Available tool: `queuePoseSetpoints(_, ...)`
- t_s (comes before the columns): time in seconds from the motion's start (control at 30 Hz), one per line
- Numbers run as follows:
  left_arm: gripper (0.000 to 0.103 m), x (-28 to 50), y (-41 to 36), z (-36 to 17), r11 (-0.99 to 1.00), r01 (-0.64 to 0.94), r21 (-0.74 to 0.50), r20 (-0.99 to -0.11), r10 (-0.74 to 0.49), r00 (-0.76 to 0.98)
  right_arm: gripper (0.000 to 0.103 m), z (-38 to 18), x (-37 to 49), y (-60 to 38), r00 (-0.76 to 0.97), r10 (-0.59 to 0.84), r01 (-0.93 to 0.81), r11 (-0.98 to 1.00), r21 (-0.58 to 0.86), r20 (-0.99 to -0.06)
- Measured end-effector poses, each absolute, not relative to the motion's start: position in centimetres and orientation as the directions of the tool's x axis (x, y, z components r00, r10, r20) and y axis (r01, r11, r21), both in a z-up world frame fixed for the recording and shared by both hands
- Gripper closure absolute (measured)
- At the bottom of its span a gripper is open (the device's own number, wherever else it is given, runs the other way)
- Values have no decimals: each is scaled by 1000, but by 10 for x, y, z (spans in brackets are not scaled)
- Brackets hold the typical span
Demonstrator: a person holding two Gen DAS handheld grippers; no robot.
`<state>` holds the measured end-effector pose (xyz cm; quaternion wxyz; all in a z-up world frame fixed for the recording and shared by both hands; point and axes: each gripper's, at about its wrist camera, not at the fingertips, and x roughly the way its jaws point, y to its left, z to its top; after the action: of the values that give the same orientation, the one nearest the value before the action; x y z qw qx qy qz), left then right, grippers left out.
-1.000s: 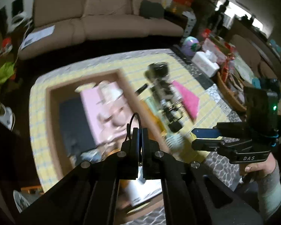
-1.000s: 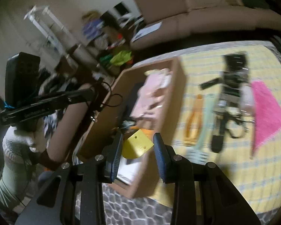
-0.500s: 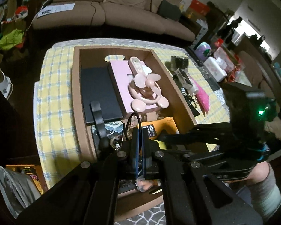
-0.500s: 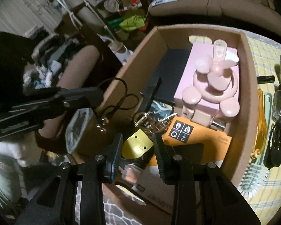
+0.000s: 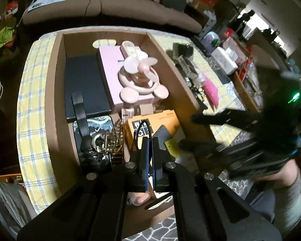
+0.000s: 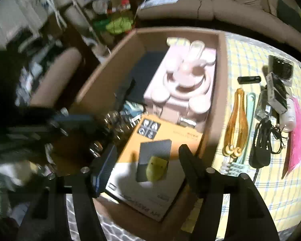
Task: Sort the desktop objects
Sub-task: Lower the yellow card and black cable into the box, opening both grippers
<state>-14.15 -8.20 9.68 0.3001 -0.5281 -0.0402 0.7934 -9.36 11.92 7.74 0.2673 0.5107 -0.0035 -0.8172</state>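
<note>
- The step in hand looks like dropping small things into the cardboard box [image 5: 56, 92]. The right gripper [image 6: 148, 160], low in the right wrist view, has just been opening its jaws. They stand wide, and the small yellow piece [image 6: 156, 167] lies loose between them on the orange-and-white package [image 6: 150, 140], gripped by neither pad.
- The left gripper [image 5: 149, 156], low centre in the left wrist view, has its jaws pressed together on a thin black cable loop [image 5: 143, 129].
- Next, I judge, the left must open over the box to let the cable go, and the right must lift clear.
- The box holds a pink fan [image 5: 139, 78] on a pink case, a black flat box [image 5: 84, 86] at its left, and keys and a dark strap lower left.
- On the yellow checked bench [image 6: 260, 180], right of the right wrist view, an amber tool [image 6: 235, 124], black cords and a pink cloth [image 6: 300, 136] wait unsorted.
</note>
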Motion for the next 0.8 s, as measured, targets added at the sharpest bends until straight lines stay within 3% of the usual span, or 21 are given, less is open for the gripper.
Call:
queuePoseSetpoints(0.2,100,-141,-85,81,-842,-414,-346,-853,466,-235,35,101,-89,146,-397,-457,411,-864,290,-796)
queuePoseSetpoints(0.37,68,-140,-97,87,-852,-371,-370,-839,478,-261,34,112,-80,170,-431,-444,383,-878,287,-785)
queuePoseSetpoints(0.63,46,-141,-96,119,-857,-358,-371,-809,488,-328,28,119,-69,233,-494,-418,290,-906,308,-762)
queuePoseSetpoints(0.8,19,-133,-61,128,-838,-408,-363,-801,504,-322,24,121,-64,283,-539,-386,207,-922,326,-748)
